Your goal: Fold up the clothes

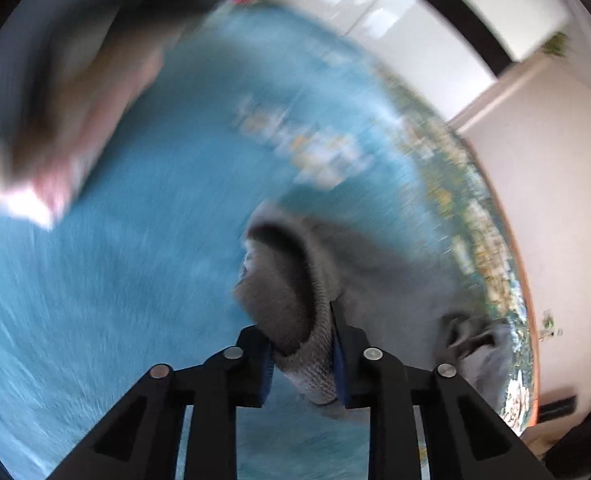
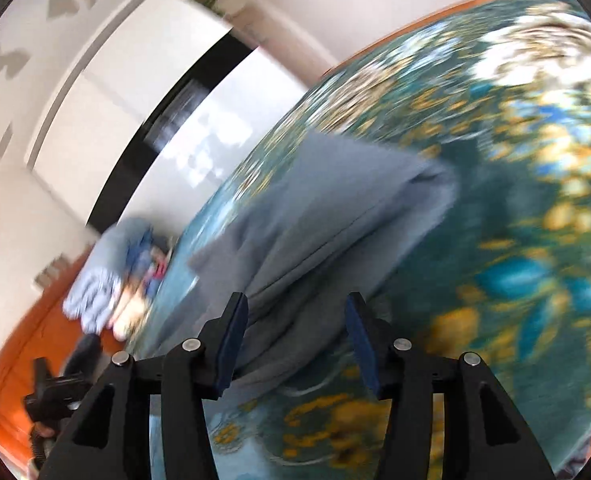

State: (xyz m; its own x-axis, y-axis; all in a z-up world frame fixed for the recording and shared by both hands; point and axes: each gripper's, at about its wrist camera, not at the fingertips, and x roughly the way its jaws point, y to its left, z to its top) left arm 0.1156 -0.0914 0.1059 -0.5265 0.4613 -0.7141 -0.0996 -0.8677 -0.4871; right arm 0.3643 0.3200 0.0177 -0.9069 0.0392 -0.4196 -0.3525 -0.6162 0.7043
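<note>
Nearest the left wrist camera, a ribbed cuff or hem of the grey garment is bunched between the blue pads of the left gripper, which is pinched tight on it with only the thickness of the knit between the fingers. From there the cloth runs away toward the right-hand edge of the teal patterned bedspread that carries everything, ending in a crumpled heap by that edge. Both views are smeared by motion, so finer details cannot be read. In the right wrist view the right gripper stands wide apart and grips nothing; the grey garment lies spread out in front of it, its near end passing between the fingers, though whether cloth touches either pad I cannot tell. As to progress, the garment appears long and partly doubled, with a straight crease along its length, yet one end is lifted and another part is rumpled, so the fold looks unfinished: it would fit either a piece being opened out and straightened or one midway through being folded over. A pile of other clothes sits at the far corner of the bedspread; whether these are folded cannot be made out.
</note>
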